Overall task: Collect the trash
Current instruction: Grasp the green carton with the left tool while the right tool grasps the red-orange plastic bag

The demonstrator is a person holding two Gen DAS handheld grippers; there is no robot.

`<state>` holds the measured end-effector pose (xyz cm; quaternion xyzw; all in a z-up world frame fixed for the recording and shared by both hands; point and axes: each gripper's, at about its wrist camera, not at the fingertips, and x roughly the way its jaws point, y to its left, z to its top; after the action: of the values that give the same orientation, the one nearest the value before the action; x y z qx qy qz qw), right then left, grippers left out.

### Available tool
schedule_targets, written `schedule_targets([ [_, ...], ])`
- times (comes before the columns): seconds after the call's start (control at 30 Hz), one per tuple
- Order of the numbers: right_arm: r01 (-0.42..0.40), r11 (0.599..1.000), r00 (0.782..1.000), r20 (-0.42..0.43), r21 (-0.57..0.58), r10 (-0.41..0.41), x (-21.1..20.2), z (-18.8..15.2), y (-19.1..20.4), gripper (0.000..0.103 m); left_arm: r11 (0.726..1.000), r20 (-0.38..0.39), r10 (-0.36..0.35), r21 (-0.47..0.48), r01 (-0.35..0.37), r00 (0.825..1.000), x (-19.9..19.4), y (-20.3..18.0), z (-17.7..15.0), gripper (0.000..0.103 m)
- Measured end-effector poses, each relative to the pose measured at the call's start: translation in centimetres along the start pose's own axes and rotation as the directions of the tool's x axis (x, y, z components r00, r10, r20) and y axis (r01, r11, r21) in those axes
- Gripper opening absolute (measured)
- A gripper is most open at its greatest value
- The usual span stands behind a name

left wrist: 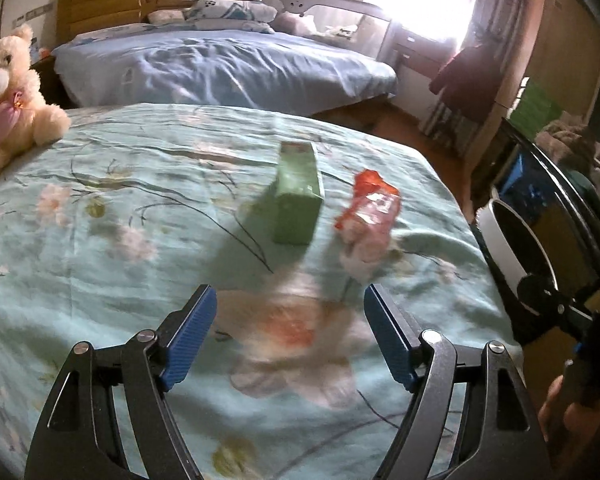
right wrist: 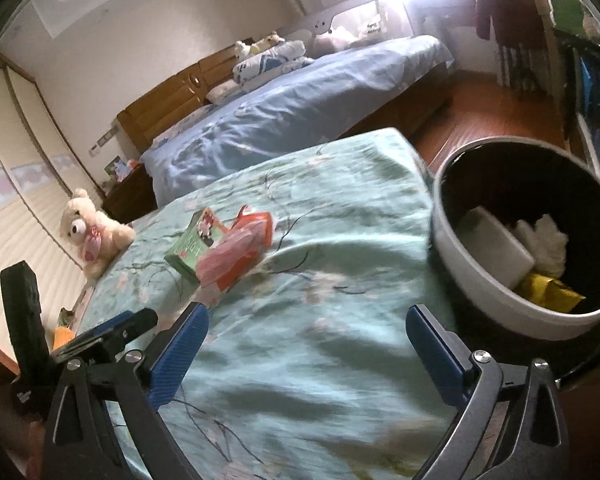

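Two pieces of trash lie side by side on the floral bed [left wrist: 100, 240]: a green carton [left wrist: 300, 196] and a crinkled orange wrapper [left wrist: 370, 212], well ahead of the left tool [left wrist: 290, 336] and right tool [right wrist: 306, 350], both with fingers apart and empty. The carton looks light and stiff, best pinched across its narrow sides; the wrapper seems flimsy and slippery, best taken at a bunched fold. The bin [right wrist: 464, 276] waits beside the bed.

Motion blur smears the orange wrapper [left wrist: 367, 216] and floral bedspread [left wrist: 140, 240]; the teddy bear [left wrist: 8, 100] is cropped at frame's edge, and the trash bin [right wrist: 496, 280] holds possibly crumpled tissue [right wrist: 548, 240].
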<state>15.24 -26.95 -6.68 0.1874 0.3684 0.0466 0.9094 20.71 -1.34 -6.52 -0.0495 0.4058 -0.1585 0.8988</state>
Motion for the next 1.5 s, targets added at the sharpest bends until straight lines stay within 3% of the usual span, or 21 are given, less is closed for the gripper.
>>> schedule_targets([
  [0.57, -0.013, 1.000, 1.000, -0.009, -0.014, 0.013, 2.3, 1.8, 1.5, 0.100, 0.998, -0.022, 0.007, 0.056, -0.006, 1.000, 6.3, -0.5, 3.9, 0.076],
  [0.6, -0.013, 1.000, 1.000, -0.008, -0.014, 0.013, 2.5, 1.9, 1.5, 0.100, 0.999, -0.030, 0.008, 0.054, -0.006, 1.000, 6.8, -0.4, 4.2, 0.066],
  [0.63, -0.011, 1.000, 1.000, -0.007, -0.015, 0.011, 2.6, 1.9, 1.5, 0.100, 0.999, -0.032, -0.004, 0.053, 0.006, 0.999, 6.9, -0.3, 4.3, 0.046],
  [0.7, -0.007, 1.000, 1.000, -0.009, -0.019, 0.007, 3.1, 2.0, 1.6, 0.099, 0.998, -0.036, -0.015, 0.064, 0.017, 0.999, 7.0, -0.2, 4.5, 0.031],
  [0.83, -0.010, 0.999, 1.000, -0.005, -0.053, 0.009, 4.1, 2.1, 2.7, 0.098, 0.998, -0.004, 0.010, 0.063, -0.010, 1.000, 5.3, 0.7, 3.6, 0.031],
  [1.0, -0.050, 0.997, 0.998, -0.030, -0.054, 0.049, 6.7, 2.3, 4.5, 0.087, 0.999, -0.005, 0.020, 0.026, -0.020, 1.000, 2.9, 2.5, 1.7, 0.031],
  [1.27, -0.066, 0.997, 0.996, -0.067, -0.027, 0.064, 10.9, 2.8, 6.5, 0.085, 0.999, -0.012, 0.045, 0.024, -0.045, 0.999, 2.2, 2.7, 0.1, 0.031],
  [1.4, -0.056, 0.998, 0.994, -0.099, -0.008, 0.055, 12.2, 2.4, 5.8, 0.048, 0.998, 0.002, 0.059, 0.020, -0.059, 0.998, 2.1, 2.8, 0.1, 0.044],
  [1.47, -0.057, 0.998, 0.995, -0.081, -0.015, 0.056, 11.4, 2.3, 5.6, 0.038, 0.998, -0.001, 0.064, 0.014, -0.064, 0.998, 2.1, 2.9, 0.1, 0.045],
  [1.5, -0.052, 0.998, 0.996, -0.071, -0.030, 0.050, 10.7, 2.2, 5.6, 0.038, 0.997, -0.007, 0.070, 0.013, -0.070, 0.998, 2.3, 3.0, 0.2, 0.045],
])
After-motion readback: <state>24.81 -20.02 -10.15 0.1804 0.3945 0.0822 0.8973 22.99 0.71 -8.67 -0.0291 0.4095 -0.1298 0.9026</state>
